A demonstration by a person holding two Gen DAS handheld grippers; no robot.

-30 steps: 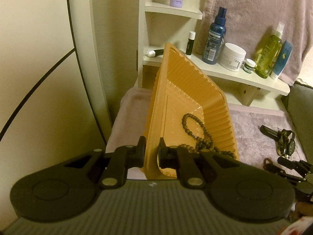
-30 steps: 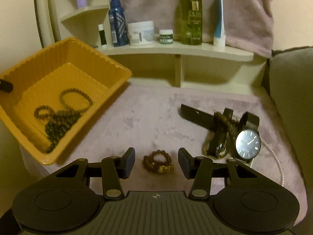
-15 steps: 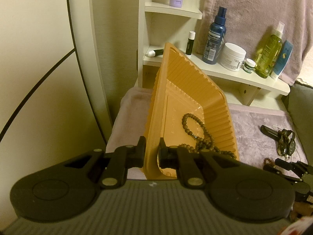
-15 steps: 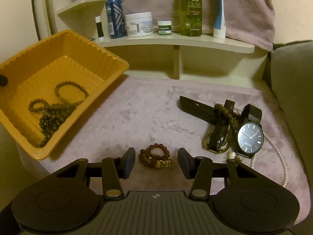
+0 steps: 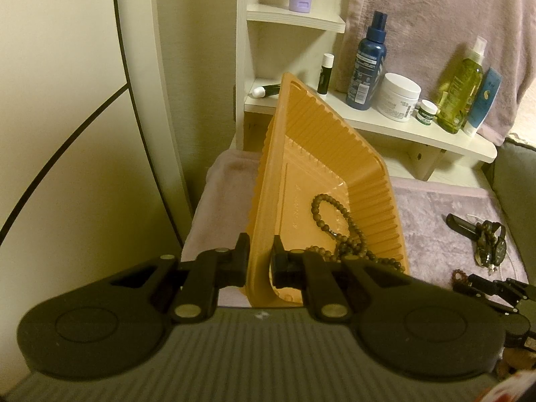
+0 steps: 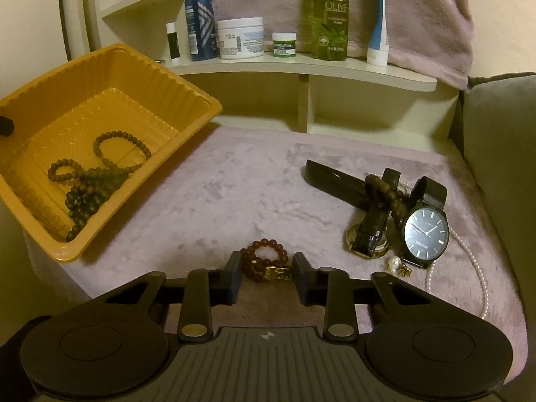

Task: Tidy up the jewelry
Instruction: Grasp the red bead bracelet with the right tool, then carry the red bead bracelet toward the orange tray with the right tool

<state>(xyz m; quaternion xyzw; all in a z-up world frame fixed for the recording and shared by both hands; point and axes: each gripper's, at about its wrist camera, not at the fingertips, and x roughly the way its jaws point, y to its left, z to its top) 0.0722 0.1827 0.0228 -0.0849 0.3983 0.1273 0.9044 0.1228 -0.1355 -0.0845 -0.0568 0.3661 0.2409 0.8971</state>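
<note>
Orange tray (image 5: 365, 181): your left claw (image 5: 260, 261) is clenched on its near wall, tilting it up off the plush counter (image 6: 234, 181); dark beads (image 6: 90, 184) lie inside.
Step in hand: your right claw (image 6: 264, 276) is closing around the red bead bracelet (image 6: 266, 263); pads not yet pressing.
Next move: finish the pinch, lift, carry left into the tray.
Open room: bare plush between bracelet and tray.
Edges: counter's front edge sits just below the bracelet; watches (image 6: 425, 238) and pearl strand (image 6: 475, 268) lie to the right.
</note>
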